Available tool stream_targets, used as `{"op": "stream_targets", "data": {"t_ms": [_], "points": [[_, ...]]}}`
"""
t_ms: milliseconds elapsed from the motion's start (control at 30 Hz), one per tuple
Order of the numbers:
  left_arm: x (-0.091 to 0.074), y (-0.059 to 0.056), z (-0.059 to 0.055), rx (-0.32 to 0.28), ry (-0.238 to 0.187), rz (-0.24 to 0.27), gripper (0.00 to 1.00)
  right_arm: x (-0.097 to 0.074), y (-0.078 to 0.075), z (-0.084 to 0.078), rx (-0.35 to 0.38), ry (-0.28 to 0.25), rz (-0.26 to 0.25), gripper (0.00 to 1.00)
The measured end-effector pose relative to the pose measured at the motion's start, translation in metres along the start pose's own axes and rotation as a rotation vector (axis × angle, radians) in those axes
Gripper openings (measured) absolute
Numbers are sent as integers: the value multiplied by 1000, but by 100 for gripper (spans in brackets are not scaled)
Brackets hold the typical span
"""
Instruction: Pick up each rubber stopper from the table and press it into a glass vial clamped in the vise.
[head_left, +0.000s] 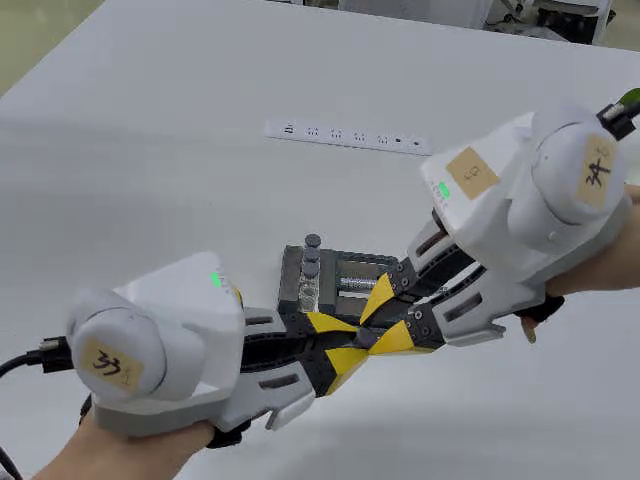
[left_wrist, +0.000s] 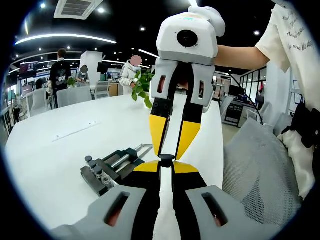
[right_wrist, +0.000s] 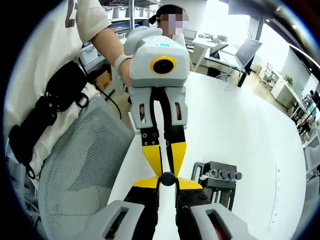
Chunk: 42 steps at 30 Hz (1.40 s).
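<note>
A small dark rubber stopper (left_wrist: 166, 158) (right_wrist: 167, 178) sits where the yellow tips of both grippers meet head-on. My left gripper (head_left: 358, 342) (left_wrist: 166, 166) reaches in from the lower left and is shut on it. My right gripper (head_left: 372, 336) (right_wrist: 167, 185) comes from the right and also pinches it. Both hover just in front of the black vise (head_left: 345, 272) (left_wrist: 112, 167) (right_wrist: 220, 186). The vise clamps a row of glass vials; the far ones carry dark stoppers (head_left: 313, 242), and the near vial (head_left: 309, 293) is clear and uncapped.
A white power strip (head_left: 345, 134) lies on the white table (head_left: 150, 170) beyond the vise. A grey mesh chair (left_wrist: 260, 160) (right_wrist: 85, 160) stands at the table's edge by the person. Other people stand in the background (left_wrist: 131, 72).
</note>
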<state>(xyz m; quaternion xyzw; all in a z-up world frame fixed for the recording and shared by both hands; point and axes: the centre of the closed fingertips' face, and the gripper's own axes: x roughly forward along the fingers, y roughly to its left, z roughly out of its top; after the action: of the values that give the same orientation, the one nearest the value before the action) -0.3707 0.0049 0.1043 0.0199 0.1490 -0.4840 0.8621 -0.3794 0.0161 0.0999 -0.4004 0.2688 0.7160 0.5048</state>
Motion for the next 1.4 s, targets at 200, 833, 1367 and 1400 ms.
{"op": "stream_targets", "data": {"t_ms": [200,833,1367,1400], "points": [[0,1,-1,11,4,5,4,1,-1,-2,-2,6,5,7],[-1,4,-4,18,6,15,4,4,-3,-1,-37,23,9,6],[0,7,-9,-3,26,25,17,7,-5,-3,-64,51,8,5],[0,9,-10,-2,30,31,21,7,-6,-4,-62,53,7,5]]}}
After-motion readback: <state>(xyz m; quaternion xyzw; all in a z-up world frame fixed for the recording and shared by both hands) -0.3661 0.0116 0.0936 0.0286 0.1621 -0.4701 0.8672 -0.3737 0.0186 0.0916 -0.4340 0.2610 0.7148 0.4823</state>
